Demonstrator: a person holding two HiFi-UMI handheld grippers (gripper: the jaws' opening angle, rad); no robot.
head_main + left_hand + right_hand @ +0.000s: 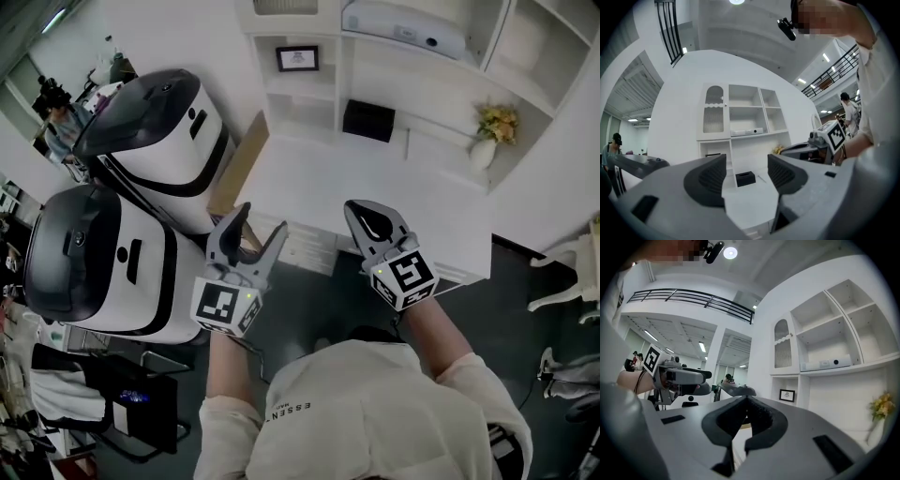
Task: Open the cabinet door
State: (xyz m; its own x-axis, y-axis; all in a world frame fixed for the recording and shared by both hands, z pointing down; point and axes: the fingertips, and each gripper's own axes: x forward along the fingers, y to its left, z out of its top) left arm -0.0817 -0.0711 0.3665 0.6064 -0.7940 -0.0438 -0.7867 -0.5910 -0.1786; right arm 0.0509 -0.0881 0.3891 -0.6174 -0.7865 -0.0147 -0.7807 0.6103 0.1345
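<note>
Pale shirt (375,412) and bare forearms fill the foreground as a person holds two claws out over the near edge of a white desk (309,187). The left claw (261,223) has its jaws spread wide with nothing between them; the right claw (375,220) has its jaws pressed together, empty. The ribbed, arch-topped cabinet door (715,110) sits high above the desk at the shelving's left end, looking closed and well apart from both claws. A black box (368,120) rests at the back of the desk, with a vase of yellow flowers (492,131) at the desk's right.
</note>
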